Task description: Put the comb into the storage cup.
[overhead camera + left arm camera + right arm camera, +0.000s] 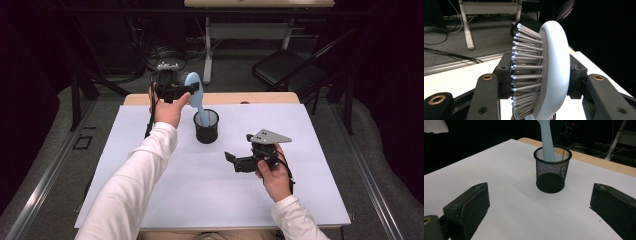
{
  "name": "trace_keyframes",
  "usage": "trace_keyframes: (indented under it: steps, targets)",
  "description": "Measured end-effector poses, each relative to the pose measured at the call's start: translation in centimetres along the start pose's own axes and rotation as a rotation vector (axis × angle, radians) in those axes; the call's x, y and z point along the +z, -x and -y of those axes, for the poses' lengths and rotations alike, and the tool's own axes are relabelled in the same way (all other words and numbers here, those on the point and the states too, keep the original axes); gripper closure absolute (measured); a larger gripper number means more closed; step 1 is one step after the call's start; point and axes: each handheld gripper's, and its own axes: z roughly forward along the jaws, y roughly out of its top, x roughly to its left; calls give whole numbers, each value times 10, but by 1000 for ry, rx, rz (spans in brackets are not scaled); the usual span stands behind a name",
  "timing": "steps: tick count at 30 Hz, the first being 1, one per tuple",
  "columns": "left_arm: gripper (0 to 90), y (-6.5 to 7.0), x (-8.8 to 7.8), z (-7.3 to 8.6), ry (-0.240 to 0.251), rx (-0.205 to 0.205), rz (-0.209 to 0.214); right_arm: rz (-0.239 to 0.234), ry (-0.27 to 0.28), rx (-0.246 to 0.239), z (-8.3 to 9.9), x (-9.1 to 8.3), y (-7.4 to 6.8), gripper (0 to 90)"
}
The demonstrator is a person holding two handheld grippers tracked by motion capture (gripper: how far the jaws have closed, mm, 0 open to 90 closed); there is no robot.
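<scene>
A pale blue hairbrush (196, 92) stands with its handle (547, 142) down in a black mesh cup (206, 126) on the white table sheet. My left gripper (186, 90) is shut on the brush head; in the left gripper view its pads press the bristle side and the smooth back of the head (554, 65). My right gripper (240, 159) hovers low over the sheet to the right of the cup and stands open with nothing between its jaws. In the right gripper view the mesh cup (552, 168) lies ahead of those jaws.
The white sheet (150, 190) covers a wooden table whose far edge (260, 98) shows behind the cup. Beyond it are a folding chair (285, 70), a desk leg (207, 50) and cables on the floor.
</scene>
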Motion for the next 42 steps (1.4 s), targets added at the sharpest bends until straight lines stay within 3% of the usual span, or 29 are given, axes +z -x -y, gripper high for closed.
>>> trace_keyframes:
  steps: [13,42]
  targets:
    - [507,-1,9,4,-46,3,-5,6,-2,-4,0,0,1,28]
    - [505,3,31,18,-71,21,-29,11,6,-1,-1,-2,2,42]
